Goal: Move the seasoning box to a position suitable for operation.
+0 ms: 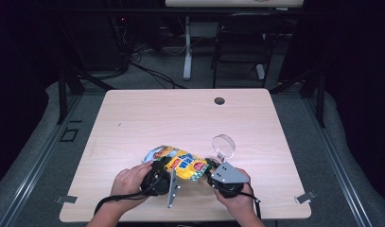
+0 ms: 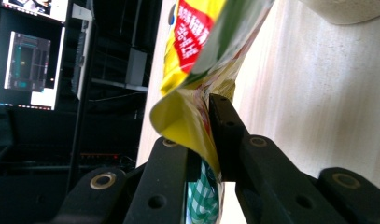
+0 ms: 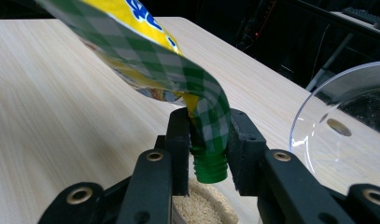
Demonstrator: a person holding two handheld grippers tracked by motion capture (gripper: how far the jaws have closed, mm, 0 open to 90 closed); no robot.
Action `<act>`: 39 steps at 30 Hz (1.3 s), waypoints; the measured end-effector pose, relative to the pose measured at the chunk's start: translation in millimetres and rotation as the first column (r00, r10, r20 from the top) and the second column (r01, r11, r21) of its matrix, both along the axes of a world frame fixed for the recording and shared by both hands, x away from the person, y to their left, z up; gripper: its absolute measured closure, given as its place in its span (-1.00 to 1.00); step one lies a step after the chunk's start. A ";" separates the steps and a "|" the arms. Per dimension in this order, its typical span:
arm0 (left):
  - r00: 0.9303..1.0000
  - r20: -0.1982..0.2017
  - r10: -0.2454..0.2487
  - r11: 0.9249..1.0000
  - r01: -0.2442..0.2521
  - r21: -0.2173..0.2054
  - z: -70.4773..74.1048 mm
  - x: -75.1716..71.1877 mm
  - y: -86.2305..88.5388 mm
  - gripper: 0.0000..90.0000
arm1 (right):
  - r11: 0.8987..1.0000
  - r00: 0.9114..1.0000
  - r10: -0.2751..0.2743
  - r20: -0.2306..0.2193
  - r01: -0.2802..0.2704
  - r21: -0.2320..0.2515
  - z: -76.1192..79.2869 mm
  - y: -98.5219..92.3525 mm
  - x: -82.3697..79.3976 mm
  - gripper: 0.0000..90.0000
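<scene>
L claw (image 2: 204,140) grips the bottom end of a yellow spouted pouch (image 1: 180,163): its jaws pinch the folded yellow-and-green film, pads touching it on both sides in the left gripper view. That grip looks light, w/ the fold bunched up just above the pads. From the high view the pouch spans between the two claws, just above the desk (image 1: 133,123), tilted so the spout end sits toward the R side.

R claw (image 3: 207,140) is clamped on the pouch neck right above the green threaded spout (image 3: 210,168); no cap on it. Spout points down, and straight below it, between the jaws, sits a pale container of whitish grains (image 3: 204,207), prob. sesame or similar, can't tell exactly. A clear round lid (image 3: 339,123) stands just beside the R claw, to its right.

Progress, as I read it: cap off, pouch lifted, spout aimed over the container, so pour setup is done. Nothing visibly coming out of the spout. Left: squeeze or tip to dispense, set pouch down, prob. close up w/ the lid.
</scene>
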State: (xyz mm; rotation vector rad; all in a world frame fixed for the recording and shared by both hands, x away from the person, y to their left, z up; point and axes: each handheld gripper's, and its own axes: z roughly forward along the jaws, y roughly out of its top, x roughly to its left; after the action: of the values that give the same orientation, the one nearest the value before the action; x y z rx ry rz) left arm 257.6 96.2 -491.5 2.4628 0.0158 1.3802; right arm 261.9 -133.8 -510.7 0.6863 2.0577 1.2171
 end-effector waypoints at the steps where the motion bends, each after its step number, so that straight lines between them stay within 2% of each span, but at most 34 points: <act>1: 1.000 -0.009 -0.003 1.000 0.003 -0.003 -0.8 0.8 0.5 0.87 | 1.000 1.000 0.001 0.000 -0.001 -0.003 0.1 0.1 0.0 0.60; 11: 0.998 -0.067 0.001 0.999 -0.004 -0.051 -6.8 3.8 3.2 0.84 | 1.000 1.000 0.002 0.005 -0.002 -0.003 0.7 -0.3 -0.2 0.60; 16: 0.991 -0.132 -0.002 0.996 -0.010 -0.093 -11.5 6.0 6.3 0.83 | 1.000 1.000 0.003 0.005 -0.003 -0.003 0.8 -0.2 -0.3 0.60; 18: 0.988 -0.152 -0.006 0.992 -0.014 -0.128 -14.8 6.9 7.1 0.83 | 1.000 1.000 0.006 0.006 -0.006 -0.003 0.5 0.2 -0.1 0.60; 19: 0.988 -0.157 -0.004 0.993 -0.015 -0.117 -14.5 7.5 8.1 0.82 | 1.000 1.000 0.007 0.007 -0.007 -0.003 0.6 0.4 -0.1 0.60; 20: 0.986 -0.167 -0.005 0.990 -0.019 -0.141 -16.1 7.7 8.4 0.83 | 1.000 1.000 0.007 0.010 -0.007 -0.002 0.6 0.7 -0.2 0.60; 24: 0.983 -0.183 -0.008 0.987 -0.022 -0.160 -18.7 8.3 11.0 0.82 | 1.000 1.000 0.011 0.011 -0.011 -0.004 1.0 1.5 -0.5 0.60; 31: 0.975 -0.222 -0.021 0.975 -0.029 -0.220 -24.7 9.3 15.5 0.82 | 1.000 1.000 0.017 0.024 -0.017 -0.009 0.5 3.6 -1.4 0.60; 32: 0.972 -0.234 -0.023 0.971 -0.034 -0.236 -26.4 9.4 16.1 0.82 | 1.000 1.000 0.017 0.025 -0.017 -0.008 0.3 4.0 -1.4 0.59; 36: 0.966 -0.255 -0.032 0.965 -0.036 -0.259 -29.6 10.0 18.5 0.84 | 1.000 0.999 0.022 0.030 -0.022 -0.009 0.2 5.1 -1.1 0.59; 39: 0.960 -0.277 -0.034 0.957 -0.048 -0.285 -30.9 11.6 21.3 0.86 | 1.000 0.999 0.023 0.033 -0.023 -0.002 0.0 6.4 -0.6 0.59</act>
State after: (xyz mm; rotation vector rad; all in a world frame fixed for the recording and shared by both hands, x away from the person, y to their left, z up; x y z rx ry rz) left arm 269.2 117.5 -522.3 2.3828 0.2721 0.9423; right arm 261.3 -127.4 -510.7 0.6393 2.0439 1.2319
